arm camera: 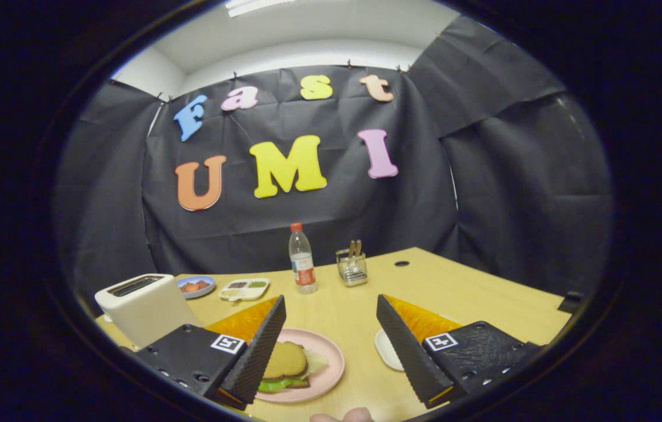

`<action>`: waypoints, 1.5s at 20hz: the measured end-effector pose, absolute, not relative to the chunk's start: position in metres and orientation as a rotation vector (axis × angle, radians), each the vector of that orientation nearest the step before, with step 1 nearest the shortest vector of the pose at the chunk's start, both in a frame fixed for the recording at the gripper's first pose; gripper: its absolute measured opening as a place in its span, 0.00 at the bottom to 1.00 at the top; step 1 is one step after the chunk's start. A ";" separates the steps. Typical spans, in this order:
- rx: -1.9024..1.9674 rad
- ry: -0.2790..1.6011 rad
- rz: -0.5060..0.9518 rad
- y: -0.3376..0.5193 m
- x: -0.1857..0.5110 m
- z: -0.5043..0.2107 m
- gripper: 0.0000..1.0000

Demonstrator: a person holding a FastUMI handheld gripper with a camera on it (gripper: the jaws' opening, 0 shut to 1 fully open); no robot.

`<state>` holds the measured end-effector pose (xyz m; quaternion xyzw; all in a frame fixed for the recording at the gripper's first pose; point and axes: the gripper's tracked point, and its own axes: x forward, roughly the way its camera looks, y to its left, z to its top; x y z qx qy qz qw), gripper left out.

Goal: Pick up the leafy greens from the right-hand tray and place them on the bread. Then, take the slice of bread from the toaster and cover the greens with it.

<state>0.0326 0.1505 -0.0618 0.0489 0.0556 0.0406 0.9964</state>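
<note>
Claw (331, 334) is hanging wide open, gripping nothing, above the counter (471, 293). Between its fingers, toward the left one, a pink plate (331, 357) is carrying the bread (285, 360) covering the leafy greens (275, 384). Toaster (143, 305) is sitting far left.
</note>
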 end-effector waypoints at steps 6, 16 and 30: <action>0.042 -0.085 0.113 0.154 -0.002 0.015 0.95; 0.083 -0.115 0.181 0.218 -0.017 0.022 0.95; 0.146 -0.055 0.183 0.241 -0.009 -0.002 0.95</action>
